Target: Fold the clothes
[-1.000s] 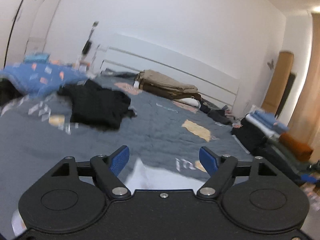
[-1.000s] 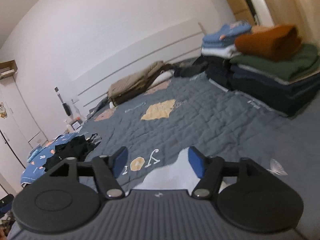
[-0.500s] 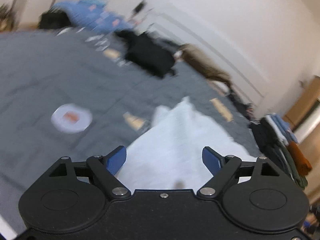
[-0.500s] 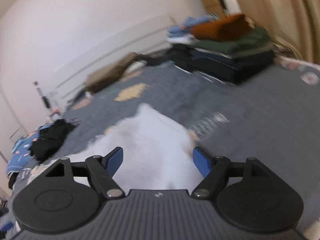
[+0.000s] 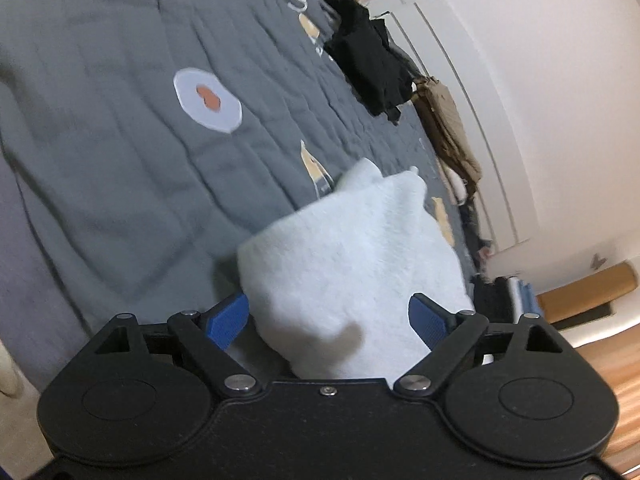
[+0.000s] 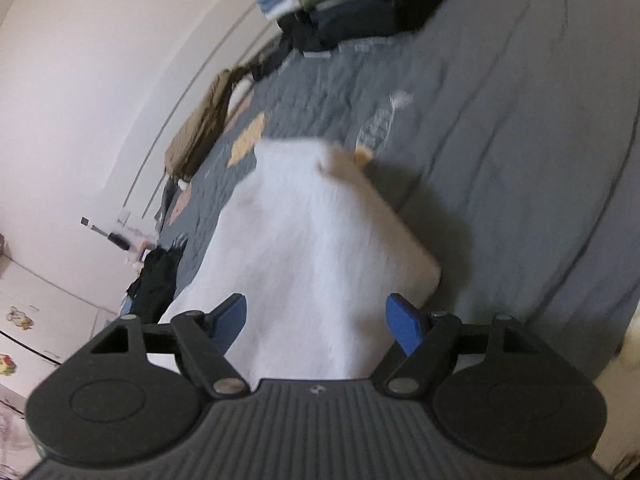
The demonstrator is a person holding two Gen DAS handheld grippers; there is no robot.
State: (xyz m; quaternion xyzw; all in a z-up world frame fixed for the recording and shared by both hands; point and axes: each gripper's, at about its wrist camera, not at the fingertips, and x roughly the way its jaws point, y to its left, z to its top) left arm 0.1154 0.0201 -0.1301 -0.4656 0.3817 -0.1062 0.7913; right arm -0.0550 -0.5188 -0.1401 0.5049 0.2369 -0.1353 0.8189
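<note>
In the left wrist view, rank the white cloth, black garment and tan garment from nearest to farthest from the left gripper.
From the left gripper:
1. White cloth, between its opening jaws.
2. Black garment, farther up the bed, mid-frame.
3. Tan garment, by the headboard; farthest, though not by much.

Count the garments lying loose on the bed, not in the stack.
3: white garment between the jaws of both grippers; black garment crumpled further up the bed; tan garment by the headboard. More may be hidden behind the grippers.
</note>
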